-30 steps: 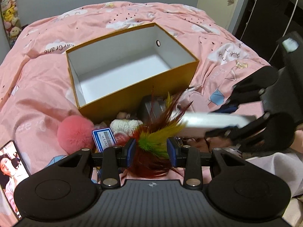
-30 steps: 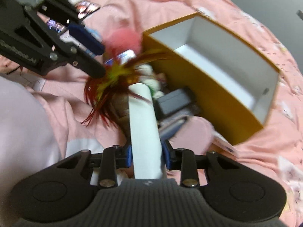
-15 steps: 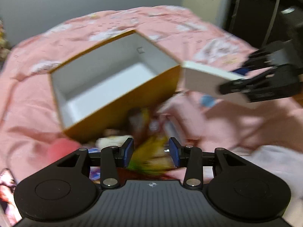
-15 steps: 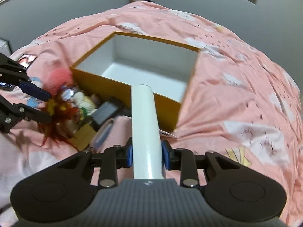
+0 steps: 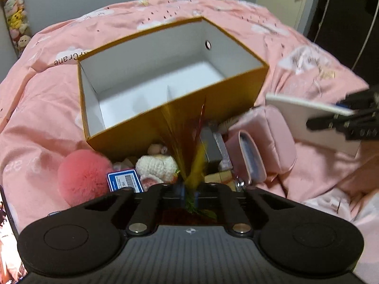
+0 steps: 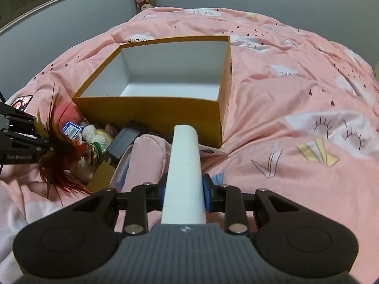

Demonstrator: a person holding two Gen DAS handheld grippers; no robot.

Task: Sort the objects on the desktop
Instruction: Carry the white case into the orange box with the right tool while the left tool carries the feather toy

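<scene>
An open orange box (image 5: pixel 142 137) with a white inside stands empty on the pink bedspread (image 6: pixel 296 82). In front of it lies a heap of small things. My left gripper (image 5: pixel 189 189) is shut on a red, yellow and green feather toy (image 5: pixel 191 156), whose plumes stick up before the box's near wall. In the right wrist view the feather toy (image 6: pixel 59 156) hangs from the left gripper (image 6: pixel 47 142) at the left edge. My right gripper (image 6: pixel 183 189) is shut on a flat white box (image 6: pixel 184 165) held edge-up, pointing at the orange box (image 6: pixel 154 111). That white box (image 5: pixel 308 118) shows at the right.
The heap holds a pink pompom (image 5: pixel 83 175), a blue barcode card (image 5: pixel 124 179), a cream crocheted plush (image 5: pixel 157 165), a dark grey box (image 5: pixel 213 144) and a pink pouch (image 5: pixel 260 146). A phone (image 5: pixel 4 213) lies at the left edge. Bare bedspread stretches right of the box.
My left jaws have closed onto the feather toy. The right gripper has rolled and swung right with the white box, away from the feathers, and now faces the orange box.
</scene>
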